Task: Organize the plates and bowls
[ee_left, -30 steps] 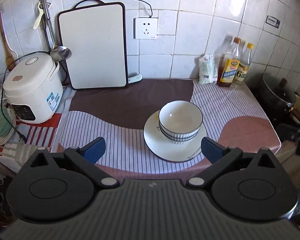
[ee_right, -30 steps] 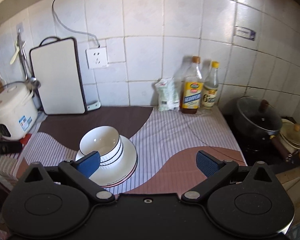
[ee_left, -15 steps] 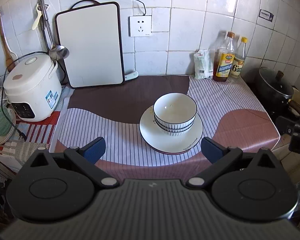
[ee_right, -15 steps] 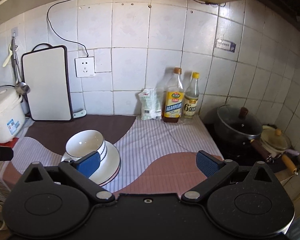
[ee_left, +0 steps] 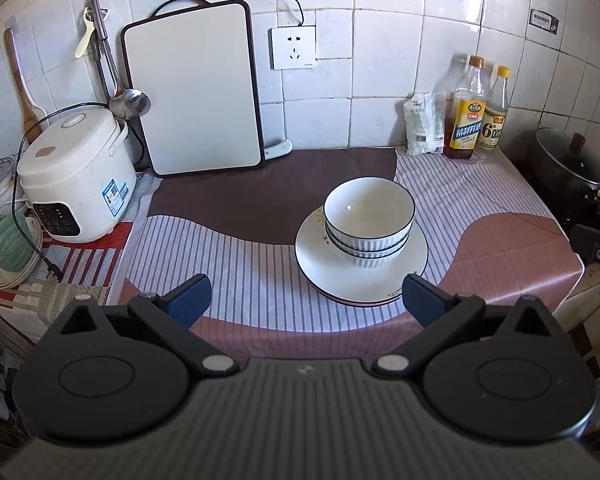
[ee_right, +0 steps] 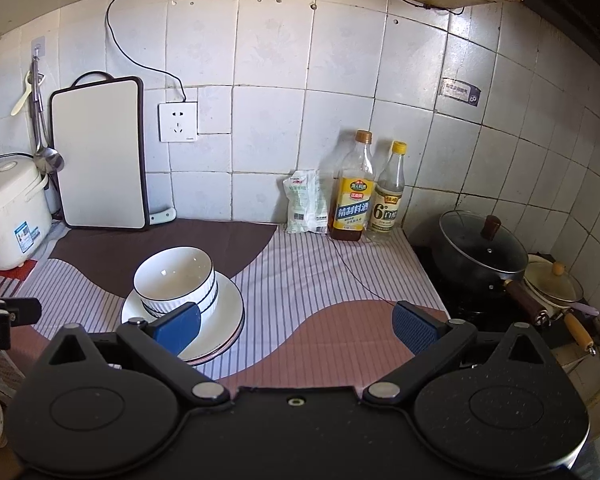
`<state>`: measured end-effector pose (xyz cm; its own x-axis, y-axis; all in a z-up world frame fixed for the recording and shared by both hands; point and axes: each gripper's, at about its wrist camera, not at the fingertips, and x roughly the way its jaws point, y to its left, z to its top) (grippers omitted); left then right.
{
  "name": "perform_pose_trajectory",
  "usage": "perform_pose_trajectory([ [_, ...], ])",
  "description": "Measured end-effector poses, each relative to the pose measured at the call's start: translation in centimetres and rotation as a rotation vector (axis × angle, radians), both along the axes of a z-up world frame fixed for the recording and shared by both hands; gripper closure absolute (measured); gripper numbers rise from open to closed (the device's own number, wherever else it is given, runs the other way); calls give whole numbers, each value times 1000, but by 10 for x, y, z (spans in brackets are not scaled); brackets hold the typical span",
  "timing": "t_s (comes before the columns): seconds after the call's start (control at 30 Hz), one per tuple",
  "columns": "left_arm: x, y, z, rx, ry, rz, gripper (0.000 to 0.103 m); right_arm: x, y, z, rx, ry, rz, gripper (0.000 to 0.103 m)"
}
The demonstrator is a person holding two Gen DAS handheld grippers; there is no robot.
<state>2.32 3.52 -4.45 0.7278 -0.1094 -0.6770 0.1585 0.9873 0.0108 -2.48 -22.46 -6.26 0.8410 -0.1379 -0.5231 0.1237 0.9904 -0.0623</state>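
Stacked white bowls with dark rims (ee_left: pixel 369 220) sit nested on stacked white plates (ee_left: pixel 320 264) in the middle of the cloth-covered counter. They also show in the right wrist view, bowls (ee_right: pixel 175 278) on plates (ee_right: pixel 228 312). My left gripper (ee_left: pixel 306 298) is open and empty, held back near the counter's front edge, apart from the stack. My right gripper (ee_right: pixel 296 326) is open and empty, to the right of the stack above the pink patch of cloth.
A rice cooker (ee_left: pixel 74 176) stands at the left. A cutting board (ee_left: pixel 192 100) leans on the tiled wall. Two bottles (ee_right: pixel 352 192) and a packet (ee_right: pixel 306 204) stand at the back right. A lidded black pan (ee_right: pixel 482 256) sits on the stove at right.
Both grippers have drawn back and up from the counter. The bowls and plates look smaller and have not moved. Both grippers stay open.
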Motion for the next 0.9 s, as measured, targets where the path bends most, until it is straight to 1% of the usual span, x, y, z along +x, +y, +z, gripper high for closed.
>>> perform_pose_trajectory([
  [0.23, 2, 4, -7, -14, -23, 15, 0, -1, 4, -7, -17, 9, 1, 0],
  [0.37, 2, 4, -12, -6, -35, 16, 0, -3, 3, -8, -2, 3, 1, 0],
  [0.53, 3, 5, -18, -18, -29, 11, 0, -4, 2, -10, 2, -11, 4, 0],
  [0.67, 1, 5, -19, -13, -55, 12, 0, -6, 3, -12, -9, -50, 3, 0],
  [0.73, 0, 6, -20, -24, -75, -5, 0, -4, 4, -14, -5, -44, -4, 0],
  [0.9, -2, 3, -20, 10, -96, -4, 0, -3, 8, -17, 3, -41, 0, 0],
])
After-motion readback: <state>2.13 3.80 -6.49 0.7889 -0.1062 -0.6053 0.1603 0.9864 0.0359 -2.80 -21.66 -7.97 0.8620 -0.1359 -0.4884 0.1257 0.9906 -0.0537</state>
